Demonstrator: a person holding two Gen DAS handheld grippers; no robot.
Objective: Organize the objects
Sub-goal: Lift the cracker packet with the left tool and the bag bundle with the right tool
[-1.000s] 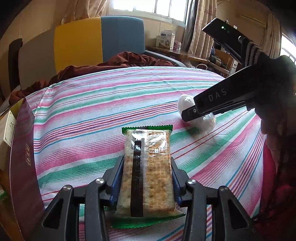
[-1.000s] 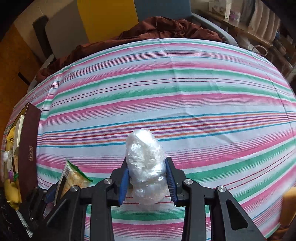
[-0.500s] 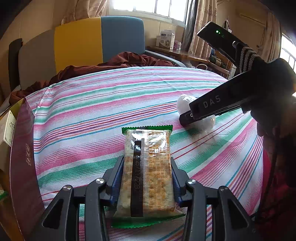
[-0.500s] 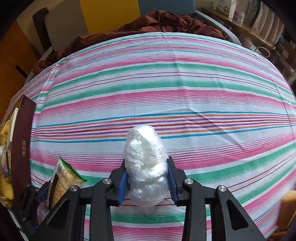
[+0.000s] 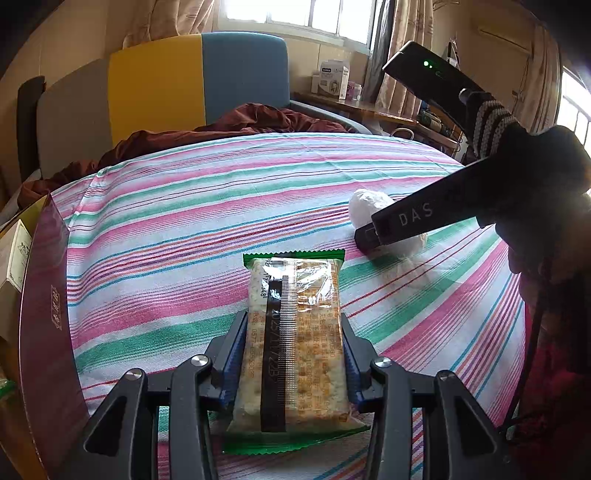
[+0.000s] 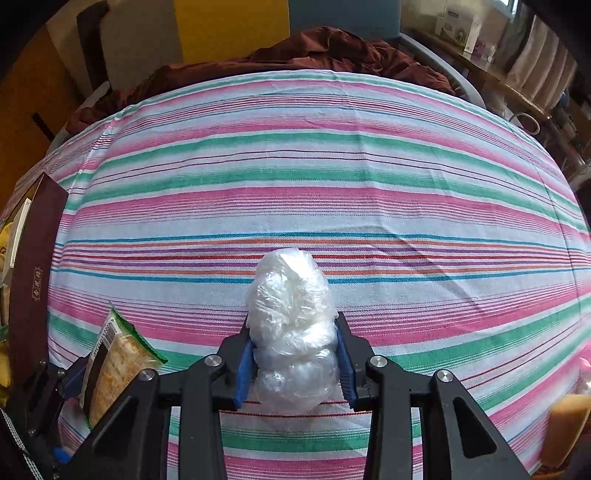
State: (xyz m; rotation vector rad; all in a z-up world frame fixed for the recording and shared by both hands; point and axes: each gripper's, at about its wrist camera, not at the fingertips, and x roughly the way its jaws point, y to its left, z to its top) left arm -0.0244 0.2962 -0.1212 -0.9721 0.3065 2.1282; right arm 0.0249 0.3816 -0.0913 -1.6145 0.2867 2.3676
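The cracker packet (image 5: pixel 293 343), light, slick-wrapped and judged brittle, is clamped across its long sides by the left hand-held gripper (image 5: pixel 293 363), while the soft, crushable plastic-wrapped bundle (image 6: pixel 293 332) is pinched mid-body by the right hand-held gripper (image 6: pixel 293 358), both just over the striped worktop (image 6: pixel 332 177).

Bright bedroom-type room, striped cloth in front, chair + windows behind.

Striped cloth (image 5: pixel 221 206) (pink/green/white w/ thin red + blue lines) covers the whole front surface. Dark red blanket (image 5: pixel 236 125) bunched along its far edge. Behind that, a panelled chair back (image 5: pixel 155 85): grey, yellow, blue sections. Window (image 5: pixel 295 14) at top centre w/ daylight coming thru, beige curtains (image 5: pixel 399 48) either side; 2nd window (image 5: pixel 572 110) at far right. Wooden side table (image 5: pixel 373 110) under the curtains, holding a white carton (image 5: pixel 334 79) and small clutter, prob. bottles, too small to tell. Walls beige; orange-brown panel (image 6: pixel 22 122) at left in the right wrist view.
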